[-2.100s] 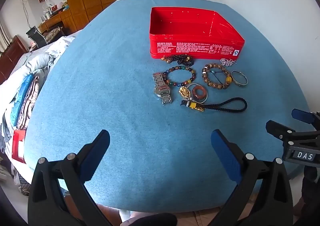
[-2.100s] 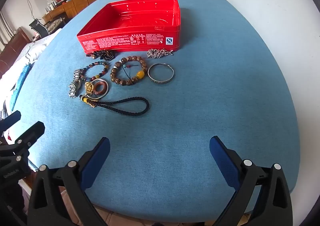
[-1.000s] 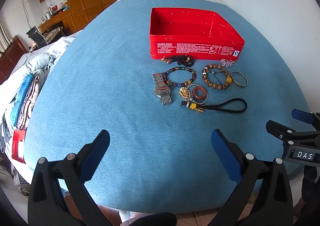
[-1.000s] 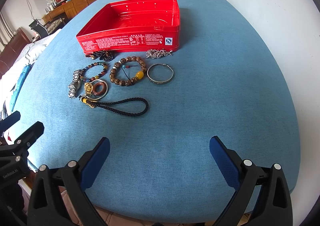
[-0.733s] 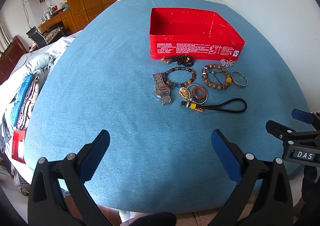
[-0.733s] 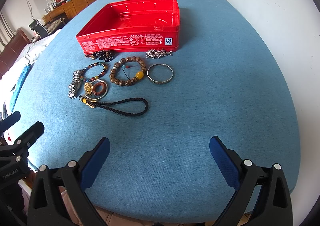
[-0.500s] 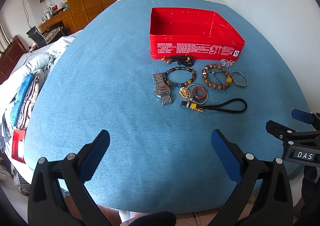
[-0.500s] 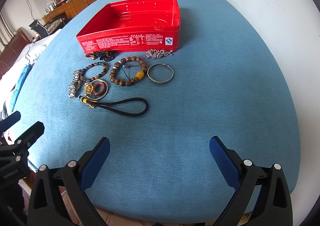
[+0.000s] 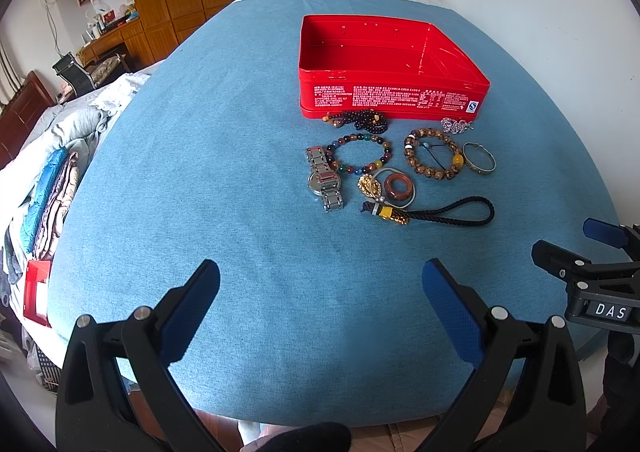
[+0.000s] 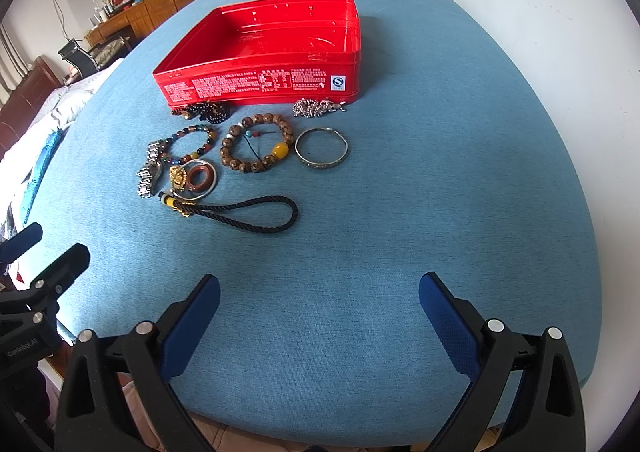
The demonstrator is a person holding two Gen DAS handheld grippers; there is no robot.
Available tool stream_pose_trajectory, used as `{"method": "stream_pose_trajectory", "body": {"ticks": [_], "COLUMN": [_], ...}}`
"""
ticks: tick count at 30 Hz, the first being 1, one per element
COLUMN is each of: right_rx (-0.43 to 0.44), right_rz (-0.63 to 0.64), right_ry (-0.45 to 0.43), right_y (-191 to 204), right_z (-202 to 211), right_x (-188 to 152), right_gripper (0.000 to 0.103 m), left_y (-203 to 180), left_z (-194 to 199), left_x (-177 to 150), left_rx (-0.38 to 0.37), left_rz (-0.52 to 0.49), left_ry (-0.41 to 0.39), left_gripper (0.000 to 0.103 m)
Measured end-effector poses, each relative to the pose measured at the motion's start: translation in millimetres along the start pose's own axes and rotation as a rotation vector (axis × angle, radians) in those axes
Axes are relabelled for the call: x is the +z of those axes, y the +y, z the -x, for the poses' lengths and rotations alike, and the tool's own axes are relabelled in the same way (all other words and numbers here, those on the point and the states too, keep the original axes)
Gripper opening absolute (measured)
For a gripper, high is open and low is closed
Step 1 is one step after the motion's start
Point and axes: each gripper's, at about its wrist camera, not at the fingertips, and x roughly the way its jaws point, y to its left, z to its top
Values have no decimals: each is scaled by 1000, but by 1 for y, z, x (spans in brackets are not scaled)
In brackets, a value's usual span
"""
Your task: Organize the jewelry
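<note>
— Red rectangular metal tin (image 9: pixel 394 102), where is it?
— On the blue-covered table (image 9: pixel 200 172), far side, with beaded bracelets (image 10: pixel 256 148), a silver bangle (image 10: pixel 321 150) and a steel watch (image 9: pixel 325 184) just in front.
— And the claws?
— Left claw (image 9: pixel 320 284) and right claw (image 10: pixel 320 290) both spread wide, empty, well short of the jewelry.

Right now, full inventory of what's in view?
tin: 1, red, open, nothing inside, far on blue cloth
dark bead strand: 1, against tin front
silver chain: 1, heaped by tin's right corner
multicolour bead bracelet: 1, centre
watch: 1, silver, leftmost
brown bead bracelet: 1, amber bead
bangle: 1, silver, rightmost
gold charm with brown ring: 1
black cord loop: 1, nearest
left gripper: jaws open
right gripper: jaws open
</note>
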Motion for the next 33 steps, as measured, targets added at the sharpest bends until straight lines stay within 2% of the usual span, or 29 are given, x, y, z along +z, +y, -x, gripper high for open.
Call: {"method": "stream_pose_trajectory", "body": {"ticks": [33], "right_rx": [0], "right_rz": [2], "right_ry": [-1], "right_y": [1], "right_z": [-2], "right_x": [0], "right_gripper": [99], "left_y": [0], "left_z": [0], "left_x": [0], "left_rx": [0], "left_rz": [0], "left_ry": [0], "left_gripper": [100]}}
